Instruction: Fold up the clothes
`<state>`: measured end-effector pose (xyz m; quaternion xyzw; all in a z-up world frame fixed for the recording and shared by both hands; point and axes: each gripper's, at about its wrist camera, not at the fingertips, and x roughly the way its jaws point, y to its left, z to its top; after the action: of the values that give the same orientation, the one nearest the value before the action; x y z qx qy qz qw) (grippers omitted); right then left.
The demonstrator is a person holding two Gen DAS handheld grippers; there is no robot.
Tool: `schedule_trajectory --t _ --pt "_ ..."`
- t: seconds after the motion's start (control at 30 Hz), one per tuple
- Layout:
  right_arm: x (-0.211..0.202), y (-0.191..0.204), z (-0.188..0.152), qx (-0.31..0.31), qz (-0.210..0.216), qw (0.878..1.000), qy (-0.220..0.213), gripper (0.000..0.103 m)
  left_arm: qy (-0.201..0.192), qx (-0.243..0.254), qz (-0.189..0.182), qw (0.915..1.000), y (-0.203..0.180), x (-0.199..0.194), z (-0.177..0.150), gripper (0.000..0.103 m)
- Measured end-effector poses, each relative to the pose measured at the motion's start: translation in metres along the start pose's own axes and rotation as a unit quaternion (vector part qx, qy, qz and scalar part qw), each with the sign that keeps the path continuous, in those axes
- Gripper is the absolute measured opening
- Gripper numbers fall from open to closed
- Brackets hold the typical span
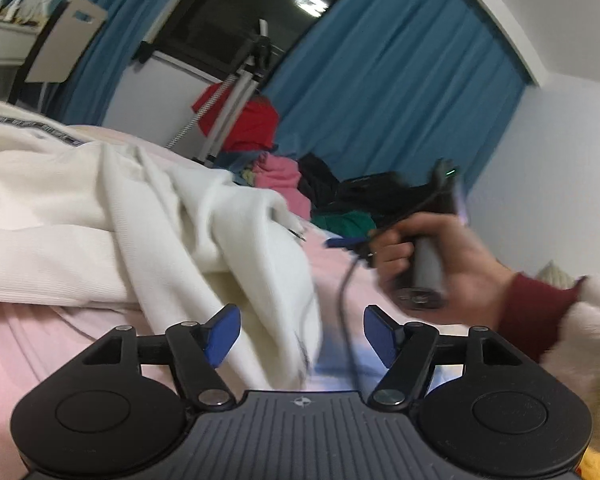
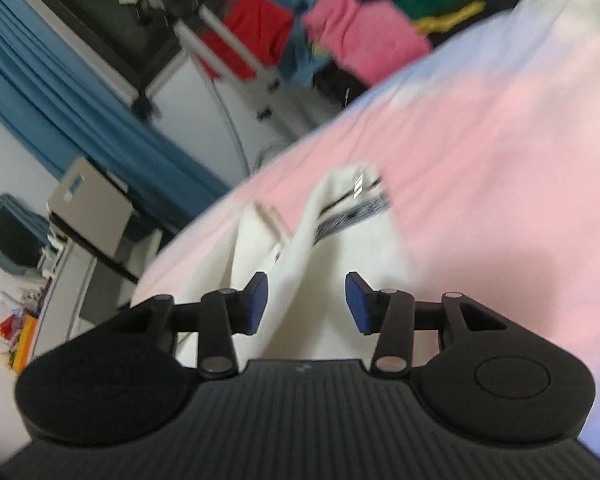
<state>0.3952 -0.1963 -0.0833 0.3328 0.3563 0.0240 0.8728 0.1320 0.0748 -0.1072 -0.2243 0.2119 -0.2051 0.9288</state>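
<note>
We are holding the left hand-held gripper (image 1: 300,334) with its blue pads spread wide and gripping nothing, just above the bed's pink sheet (image 1: 40,344). The white garment (image 1: 100,216) is lying rumpled across the bed, one fold trailing down between the pads. We are keeping the right hand-held gripper (image 2: 307,304) parted too, grasping nothing, with a ridge of the garment running up between its pads. A pile of colourful clothes (image 1: 284,176) is sitting at the far edge.
</note>
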Motion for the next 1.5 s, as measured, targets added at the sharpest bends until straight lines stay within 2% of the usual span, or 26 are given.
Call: schedule_trajectory --t 0.13,0.17,0.2,0.23,0.3,0.43,0.53,0.63,0.7,0.8,0.87,0.93,1.0,1.07,1.1,1.2,1.33,1.43,1.5 --pt "0.052 0.015 0.008 -0.025 -0.023 0.999 -0.008 0.046 -0.003 -0.032 0.005 0.9995 0.024 0.011 0.002 0.071" --pt "0.064 0.019 0.010 -0.040 -0.044 0.998 0.000 0.041 -0.003 -0.044 0.004 0.9990 0.031 0.013 0.002 0.071" --pt "0.076 0.022 0.011 -0.054 -0.064 0.996 0.008 0.029 -0.004 -0.055 0.002 0.9985 0.037 0.015 0.002 0.071" --pt "0.082 0.026 0.010 -0.068 -0.078 0.995 0.007 0.009 -0.004 -0.066 0.000 0.9978 0.044 0.018 0.003 0.071" --pt "0.081 0.034 0.010 -0.091 -0.095 0.991 -0.013 0.009 -0.005 -0.089 -0.004 0.9960 0.057 0.023 0.003 0.071" --pt "0.033 0.050 0.029 -0.106 -0.095 0.987 -0.079 0.008 -0.014 -0.105 -0.016 0.9942 0.063 0.016 0.006 0.071" --pt "-0.020 0.058 0.048 -0.124 -0.102 0.976 -0.149 0.008 -0.035 -0.104 -0.026 0.9936 0.059 0.002 0.009 0.071" --pt "-0.098 0.042 0.065 -0.120 -0.092 0.954 -0.260 0.008 -0.049 -0.105 -0.032 0.9928 0.054 -0.011 0.013 0.071" --pt "-0.153 0.020 0.069 -0.113 -0.093 0.935 -0.323 0.008 -0.053 -0.103 -0.030 0.9928 0.050 -0.018 0.016 0.071" --pt "-0.227 -0.025 0.056 -0.107 -0.114 0.906 -0.393 0.009 -0.053 -0.119 -0.030 0.9911 0.046 -0.028 0.020 0.072" --pt "-0.259 -0.067 0.041 -0.072 -0.138 0.906 -0.393 0.009 -0.044 -0.134 -0.023 0.9897 0.048 -0.035 0.020 0.072" --pt "-0.276 -0.122 0.020 -0.006 -0.174 0.915 -0.364 0.009 -0.032 -0.152 -0.013 0.9877 0.051 -0.037 0.021 0.073" --pt "-0.276 -0.173 -0.004 0.061 -0.195 0.926 -0.319 0.009 -0.017 -0.175 0.001 0.9844 0.058 -0.035 0.025 0.073" --pt "-0.275 -0.224 -0.029 0.126 -0.213 0.930 -0.272 0.009 0.000 -0.206 0.013 0.9785 0.066 -0.037 0.023 0.073" --pt "-0.273 -0.246 -0.043 0.158 -0.205 0.931 -0.257 0.009 0.006 -0.224 0.023 0.9742 0.072 -0.040 0.022 0.073" --pt "-0.264 -0.299 -0.064 0.269 -0.191 0.926 -0.184 0.009 0.015 -0.290 0.052 0.9554 0.088 -0.063 0.011 0.075" --pt "-0.270 -0.318 -0.064 0.324 -0.150 0.917 -0.178 0.009 -0.011 -0.373 0.095 0.9230 0.113 -0.085 0.004 0.076" --pt "-0.271 -0.315 -0.061 0.294 -0.160 0.926 -0.178 0.009 -0.040 -0.420 0.111 0.8997 0.134 -0.090 0.002 0.076" --pt "-0.269 -0.315 -0.063 0.294 -0.161 0.925 -0.179 0.009 -0.057 -0.454 0.115 0.8820 0.150 -0.087 -0.002 0.074"
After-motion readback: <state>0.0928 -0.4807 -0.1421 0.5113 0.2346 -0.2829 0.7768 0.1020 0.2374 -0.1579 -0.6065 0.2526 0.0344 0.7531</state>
